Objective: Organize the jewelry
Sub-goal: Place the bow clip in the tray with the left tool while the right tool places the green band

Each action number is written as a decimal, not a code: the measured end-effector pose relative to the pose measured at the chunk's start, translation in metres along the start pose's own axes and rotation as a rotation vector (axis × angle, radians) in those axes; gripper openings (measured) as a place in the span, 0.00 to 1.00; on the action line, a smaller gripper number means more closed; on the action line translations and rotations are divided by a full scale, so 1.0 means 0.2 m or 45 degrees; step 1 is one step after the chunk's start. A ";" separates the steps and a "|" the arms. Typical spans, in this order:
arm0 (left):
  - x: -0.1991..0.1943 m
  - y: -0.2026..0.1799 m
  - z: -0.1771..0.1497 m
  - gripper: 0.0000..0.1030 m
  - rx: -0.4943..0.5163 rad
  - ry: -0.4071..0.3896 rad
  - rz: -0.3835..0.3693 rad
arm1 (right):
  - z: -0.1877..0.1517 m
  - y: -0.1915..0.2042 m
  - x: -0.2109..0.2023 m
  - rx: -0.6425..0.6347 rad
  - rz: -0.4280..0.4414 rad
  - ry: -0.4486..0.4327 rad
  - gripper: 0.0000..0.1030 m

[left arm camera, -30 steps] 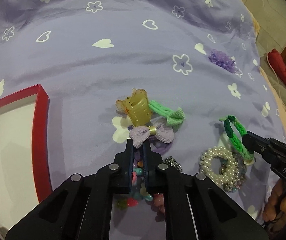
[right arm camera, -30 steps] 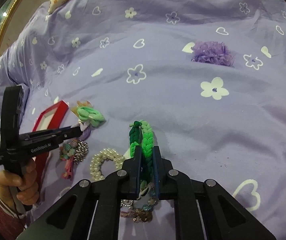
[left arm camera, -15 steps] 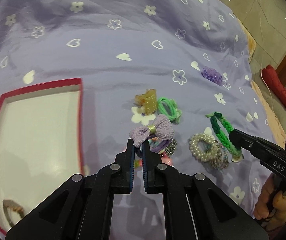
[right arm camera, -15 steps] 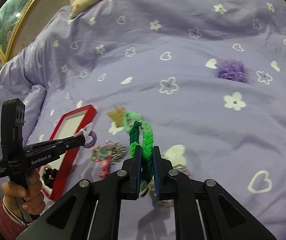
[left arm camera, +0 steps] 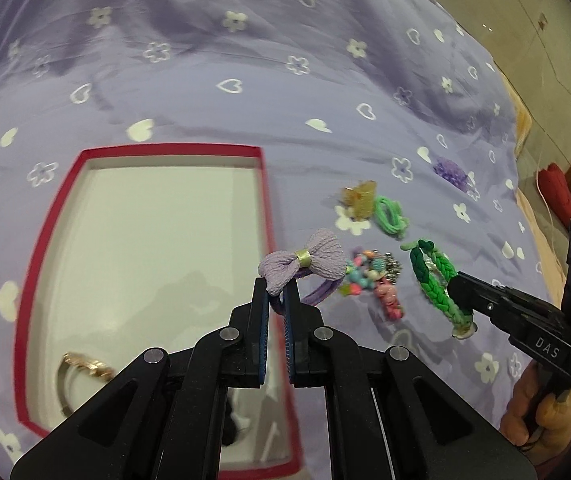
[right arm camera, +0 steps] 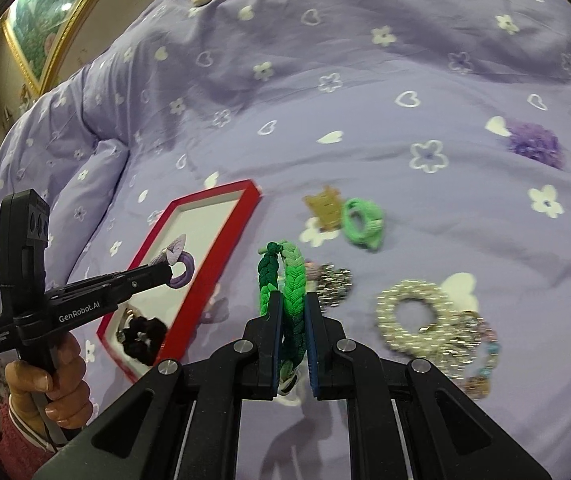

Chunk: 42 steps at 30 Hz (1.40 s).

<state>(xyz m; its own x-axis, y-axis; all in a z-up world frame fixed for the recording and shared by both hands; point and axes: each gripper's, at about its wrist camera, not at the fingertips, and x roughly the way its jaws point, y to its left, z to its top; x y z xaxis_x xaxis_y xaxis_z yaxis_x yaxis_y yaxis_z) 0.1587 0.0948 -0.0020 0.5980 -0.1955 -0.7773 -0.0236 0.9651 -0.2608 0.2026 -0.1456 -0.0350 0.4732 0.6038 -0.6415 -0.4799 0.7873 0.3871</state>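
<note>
A purple bow hair tie (left arm camera: 303, 266) is clamped in the left gripper (left arm camera: 276, 300) at the red tray's (left arm camera: 173, 150) right rim, nearer it than the right gripper (right arm camera: 291, 312), whose fingers are clamped on a green braided bracelet (right arm camera: 285, 276).

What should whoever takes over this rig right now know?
Left gripper: jaws shut on the purple bow hair tie, above the red tray.
Right gripper: jaws shut on the green braided bracelet, above the bedspread.
In the tray: black scrunchie, gold piece.
Left on the bed: yellow claw clip, green hair ties, pearl bracelet, bead charms, purple scrunchie.
</note>
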 end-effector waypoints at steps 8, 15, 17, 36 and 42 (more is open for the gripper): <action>-0.09 0.20 -0.04 0.06 -0.075 -0.028 0.062 | 0.01 0.22 0.11 -0.071 0.075 0.031 0.09; -0.12 0.36 -0.06 0.06 -0.134 -0.034 0.126 | 0.03 0.39 0.21 -0.128 0.138 0.060 0.09; -0.12 0.40 -0.07 0.06 -0.144 -0.031 0.143 | 0.03 0.44 0.24 -0.144 0.153 0.073 0.09; 0.11 0.68 -0.09 0.06 -0.205 0.141 0.251 | 0.04 0.63 0.67 -0.224 0.161 0.252 0.10; 0.11 0.69 -0.09 0.08 -0.210 0.159 0.267 | 0.01 0.64 0.73 -0.251 0.141 0.309 0.11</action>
<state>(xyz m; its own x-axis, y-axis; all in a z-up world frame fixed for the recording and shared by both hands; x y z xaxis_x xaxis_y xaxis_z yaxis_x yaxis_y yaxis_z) 0.1550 0.2203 -0.0654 0.4636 -0.0248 -0.8857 -0.2720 0.9474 -0.1689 0.2116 0.0428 -0.0776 0.2314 0.6182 -0.7511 -0.6637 0.6649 0.3427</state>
